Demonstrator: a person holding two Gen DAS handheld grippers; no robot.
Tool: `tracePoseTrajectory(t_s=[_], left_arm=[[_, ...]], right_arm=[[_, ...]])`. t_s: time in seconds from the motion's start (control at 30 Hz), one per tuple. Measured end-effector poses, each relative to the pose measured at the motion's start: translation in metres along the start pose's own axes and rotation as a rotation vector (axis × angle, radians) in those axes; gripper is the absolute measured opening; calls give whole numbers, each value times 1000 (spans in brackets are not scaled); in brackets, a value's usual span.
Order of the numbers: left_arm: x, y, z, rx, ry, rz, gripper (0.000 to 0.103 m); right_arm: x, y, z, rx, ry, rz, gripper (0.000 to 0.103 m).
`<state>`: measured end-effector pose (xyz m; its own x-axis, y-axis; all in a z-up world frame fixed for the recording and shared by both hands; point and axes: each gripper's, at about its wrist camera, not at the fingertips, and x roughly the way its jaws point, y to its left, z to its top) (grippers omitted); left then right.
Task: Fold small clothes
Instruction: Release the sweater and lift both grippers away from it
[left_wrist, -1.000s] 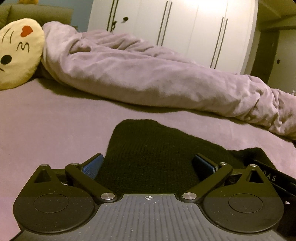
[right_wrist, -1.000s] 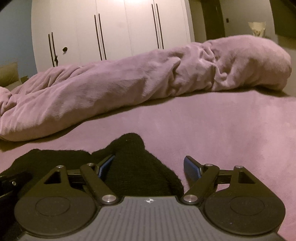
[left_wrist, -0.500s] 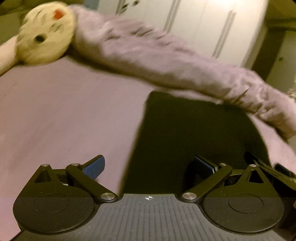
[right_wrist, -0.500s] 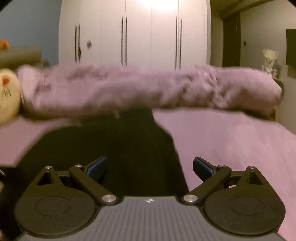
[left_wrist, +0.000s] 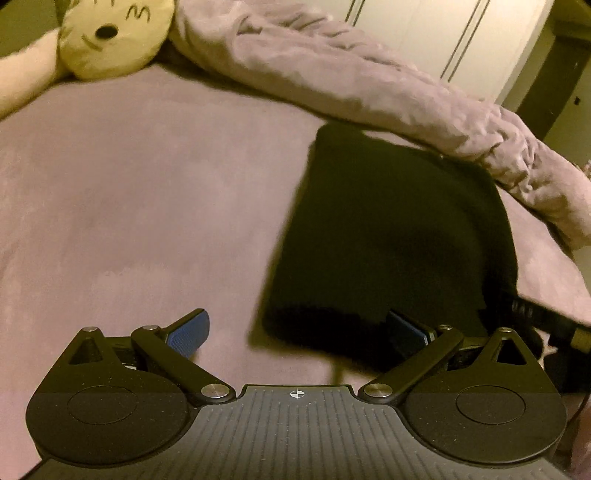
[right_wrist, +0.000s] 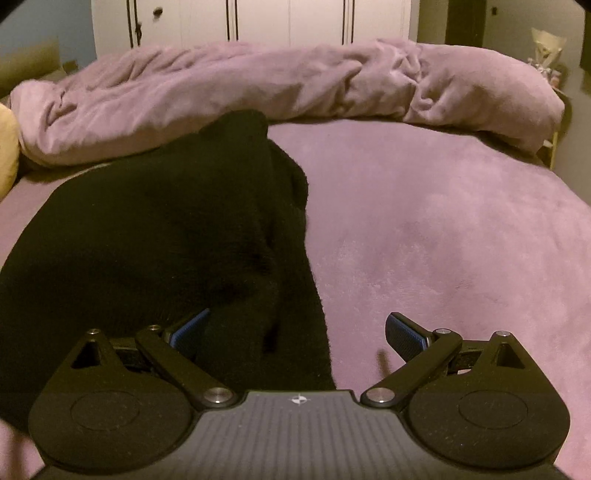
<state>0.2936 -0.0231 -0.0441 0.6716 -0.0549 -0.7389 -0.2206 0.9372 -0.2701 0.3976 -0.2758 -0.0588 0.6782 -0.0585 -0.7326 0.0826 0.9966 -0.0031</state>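
A black knit garment (left_wrist: 391, 236) lies flat on the purple bed sheet (left_wrist: 129, 206), reaching back to the rolled blanket. My left gripper (left_wrist: 295, 330) is open and empty above the sheet, at the garment's near left edge; its right finger (left_wrist: 406, 330) overlaps the hem. In the right wrist view the garment (right_wrist: 155, 236) fills the left half, with a fold ridge down its middle. My right gripper (right_wrist: 297, 330) is open and empty over the garment's near right edge, its left finger (right_wrist: 190, 328) over the cloth.
A rolled purple blanket (left_wrist: 369, 74) (right_wrist: 258, 85) runs across the far side of the bed. A yellow face cushion (left_wrist: 110, 33) sits at the far left. White wardrobe doors (right_wrist: 258, 18) stand behind. The other gripper's tool (left_wrist: 546, 317) shows at the right edge.
Both grippers have lifted up and pulled back from the garment, so more of it and the bed shows. Both stay open. The left gripper has shifted left of the garment.
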Motion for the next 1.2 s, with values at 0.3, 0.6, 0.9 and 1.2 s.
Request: tracePoseTrajectory(t_s=[0.3,0.6,0.9,1.2], left_arm=[[-15,7,-32,-19,60,8,103],[-52,25,-42,28,18,26,103],[-70,0,-49,180,-21,55,103],[-87,-17,-56,248,-8,35,103]], right_arm=[[-32,-1,-33,53,68,42,99],[-67,7,-39,-39,49,-92,99],[-131,-18,-103,107,99,20,99],[-182,-7,-128,135,86,97,99]])
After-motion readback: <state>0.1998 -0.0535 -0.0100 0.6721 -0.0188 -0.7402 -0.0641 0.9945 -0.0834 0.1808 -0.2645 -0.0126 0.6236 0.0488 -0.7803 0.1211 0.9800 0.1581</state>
